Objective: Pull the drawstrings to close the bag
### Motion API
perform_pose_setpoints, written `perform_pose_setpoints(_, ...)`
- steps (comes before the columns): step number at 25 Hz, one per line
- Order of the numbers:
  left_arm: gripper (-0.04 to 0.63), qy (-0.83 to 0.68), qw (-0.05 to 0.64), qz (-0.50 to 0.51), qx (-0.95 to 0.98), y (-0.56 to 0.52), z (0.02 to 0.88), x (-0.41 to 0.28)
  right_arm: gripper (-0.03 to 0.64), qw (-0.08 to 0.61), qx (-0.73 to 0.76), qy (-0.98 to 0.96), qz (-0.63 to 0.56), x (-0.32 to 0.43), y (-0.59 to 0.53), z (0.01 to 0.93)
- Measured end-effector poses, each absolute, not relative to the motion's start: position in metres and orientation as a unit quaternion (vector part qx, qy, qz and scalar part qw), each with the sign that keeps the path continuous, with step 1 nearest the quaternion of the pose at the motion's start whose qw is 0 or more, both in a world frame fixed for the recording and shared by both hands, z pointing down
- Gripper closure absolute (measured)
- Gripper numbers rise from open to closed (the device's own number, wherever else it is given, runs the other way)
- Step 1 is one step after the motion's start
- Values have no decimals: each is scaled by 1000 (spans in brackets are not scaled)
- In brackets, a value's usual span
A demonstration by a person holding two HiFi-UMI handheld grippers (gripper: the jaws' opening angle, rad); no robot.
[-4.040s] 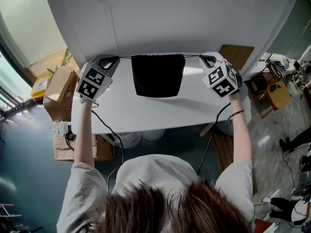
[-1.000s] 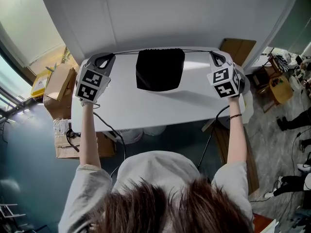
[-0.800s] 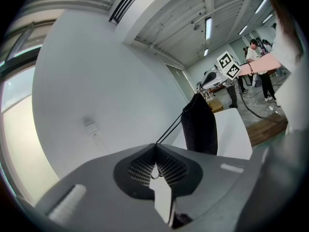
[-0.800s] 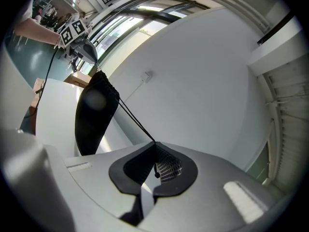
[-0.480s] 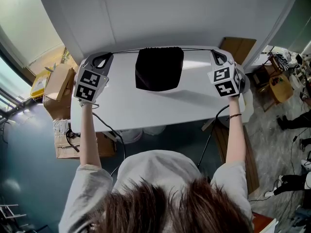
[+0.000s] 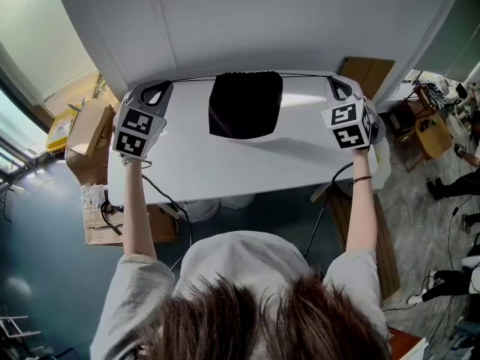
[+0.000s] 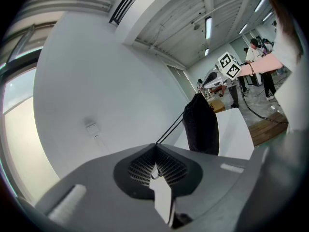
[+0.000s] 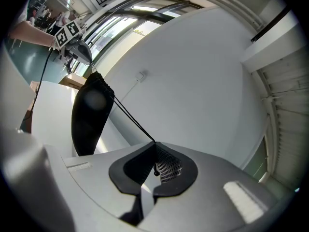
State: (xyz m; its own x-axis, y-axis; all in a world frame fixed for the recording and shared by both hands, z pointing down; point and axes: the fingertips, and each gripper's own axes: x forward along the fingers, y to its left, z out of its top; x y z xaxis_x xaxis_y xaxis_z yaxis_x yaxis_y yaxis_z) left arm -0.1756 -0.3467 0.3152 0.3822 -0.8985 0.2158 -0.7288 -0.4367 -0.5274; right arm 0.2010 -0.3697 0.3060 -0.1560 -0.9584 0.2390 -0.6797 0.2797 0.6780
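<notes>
Compared with four seconds back, the grippers are wider apart, the bag (image 6: 245, 105) mouth is narrower and the cords are taut. Nothing moves in the last second, so it's probably near closed.

Left gripper (image 6: 166, 85), at the bag's 9 o'clock, is clamped on the left drawstring (image 6: 196, 79). Right gripper (image 6: 334, 83), at 3 o'clock, is clamped on the right drawstring (image 6: 306, 75).

The bag is at the table's (image 6: 225, 171) 12 o'clock edge; contents unseen.
</notes>
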Motion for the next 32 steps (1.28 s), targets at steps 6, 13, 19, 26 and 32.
perform_pose_setpoints(6,591,503,174,-239,-812,-345,317,-175,600,322,566,-730,-208,205,-369,307)
perform_pose_setpoints(13,591,506,170,-237,-812,-346,318,-178,600,317,572,-729,-203,207,-371,307)
perform_pose_setpoints(19,591,508,170,-237,-811,-347,320,-178,600,314,575,-728,-200,210,-372,309)
perform_pose_setpoints(26,591,508,169,-237,-811,-348,322,-179,600,312,579,-728,-196,213,-374,312)
perform_pose_setpoints(32,591,511,165,-235,-810,-349,324,-181,600,310,579,-728,-198,214,-374,313)
